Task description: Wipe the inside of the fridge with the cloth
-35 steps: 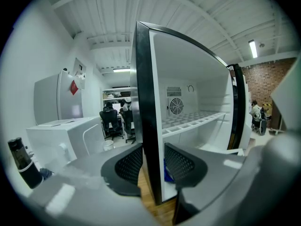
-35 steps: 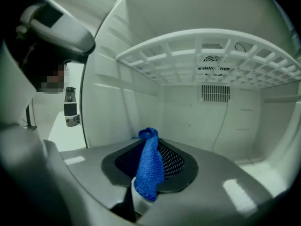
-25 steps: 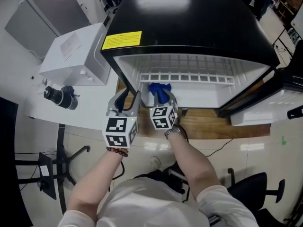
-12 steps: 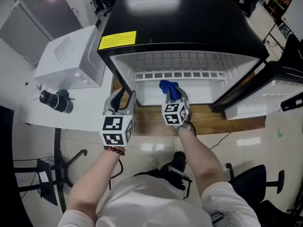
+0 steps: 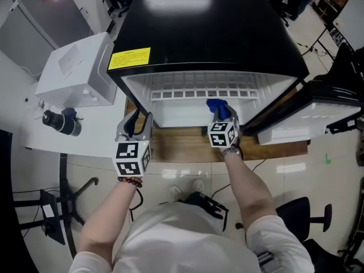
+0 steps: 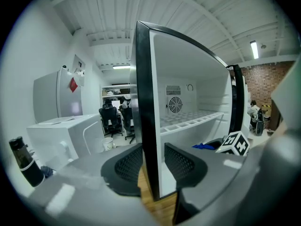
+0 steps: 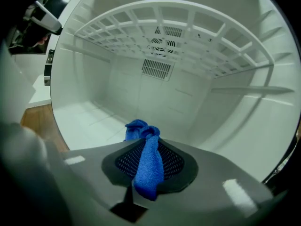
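The black fridge (image 5: 210, 33) stands open, its white inside (image 7: 141, 98) facing me. My right gripper (image 5: 223, 116) is shut on a blue cloth (image 5: 216, 107) low at the right front of the fridge floor (image 5: 176, 116). In the right gripper view the cloth (image 7: 147, 166) runs between the pads and bunches past the tips, over the floor (image 7: 89, 121). My left gripper (image 5: 135, 119) sits at the fridge's left front corner. There its jaws (image 6: 151, 161) clamp the black front edge of the left wall (image 6: 143, 102).
A white wire shelf (image 7: 178, 36) spans the upper inside. The open door (image 5: 318, 115) stands at the right. The fridge rests on a wooden board (image 5: 182, 145). A white box (image 5: 74, 67) and a black bottle (image 5: 60, 121) sit on the table to the left.
My right gripper has slid to the right along the front of the fridge floor, taking the blue cloth with it. The left gripper has stayed on the left wall edge.
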### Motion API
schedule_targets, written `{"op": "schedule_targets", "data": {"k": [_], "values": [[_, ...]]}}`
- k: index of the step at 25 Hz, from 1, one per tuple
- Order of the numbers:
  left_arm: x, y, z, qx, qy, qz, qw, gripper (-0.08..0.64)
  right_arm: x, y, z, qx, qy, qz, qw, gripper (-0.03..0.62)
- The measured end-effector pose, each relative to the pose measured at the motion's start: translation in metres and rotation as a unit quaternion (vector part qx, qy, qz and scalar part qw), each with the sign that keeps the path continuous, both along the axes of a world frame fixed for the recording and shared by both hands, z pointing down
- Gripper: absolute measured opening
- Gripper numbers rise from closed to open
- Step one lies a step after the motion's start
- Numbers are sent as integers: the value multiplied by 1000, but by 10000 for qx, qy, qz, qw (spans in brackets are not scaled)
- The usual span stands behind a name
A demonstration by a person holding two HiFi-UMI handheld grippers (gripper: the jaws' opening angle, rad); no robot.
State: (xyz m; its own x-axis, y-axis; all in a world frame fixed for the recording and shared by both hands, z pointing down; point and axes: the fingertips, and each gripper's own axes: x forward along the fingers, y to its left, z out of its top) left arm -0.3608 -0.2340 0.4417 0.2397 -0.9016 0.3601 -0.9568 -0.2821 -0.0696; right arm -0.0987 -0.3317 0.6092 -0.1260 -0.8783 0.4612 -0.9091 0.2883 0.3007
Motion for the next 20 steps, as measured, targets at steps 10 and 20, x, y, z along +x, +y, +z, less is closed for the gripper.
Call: {"op": "schedule_targets", "data": {"k": [10,20], "values": [[0,-1,1,-86,-90,-447,9989,138,38,-2,1,-227,16,254,9994,78],[1,-2,2,-67,-120,-683,9976,138,-13,20,-46,177,-764,-395,9961,77]]}}
